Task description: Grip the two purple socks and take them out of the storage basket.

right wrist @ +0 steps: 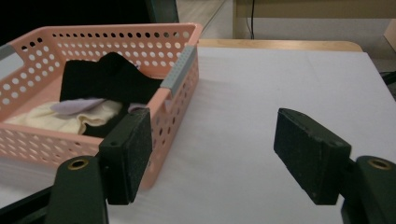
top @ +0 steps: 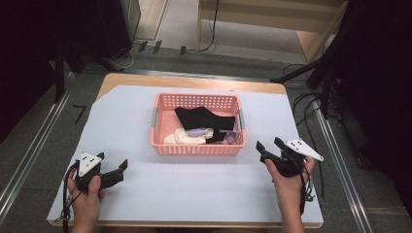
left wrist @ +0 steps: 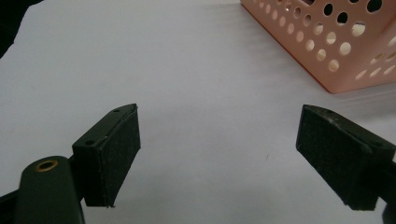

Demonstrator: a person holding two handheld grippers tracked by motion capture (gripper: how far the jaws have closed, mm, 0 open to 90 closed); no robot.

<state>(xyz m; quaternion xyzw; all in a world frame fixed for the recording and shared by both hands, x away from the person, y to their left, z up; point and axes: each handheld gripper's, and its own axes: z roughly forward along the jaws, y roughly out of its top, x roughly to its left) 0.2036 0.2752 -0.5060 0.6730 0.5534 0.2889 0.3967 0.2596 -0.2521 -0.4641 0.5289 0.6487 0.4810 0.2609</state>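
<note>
Pink perforated plastic basket (top: pixel 197 145) sits mid-table on the white sheet covering the table (top: pixel 194 189), holding a black sock (top: pixel 201 118), a cream sock (top: pixel 183 138) and a small lilac piece of cloth (top: pixel 198 131). Right gripper (top: pixel 268 146) hovers just beside the basket's right end, its fingers (right wrist: pixel 128 156) spread wide with nothing between them; in the right gripper view the basket's grey handle (right wrist: pixel 178 73) lies just beyond its jaws. Left gripper (top: pixel 120 167) is near the front left corner of the basket, well apart from the right one, fingers (left wrist: pixel 112 156) also wide and empty over the bare sheet.
</note>
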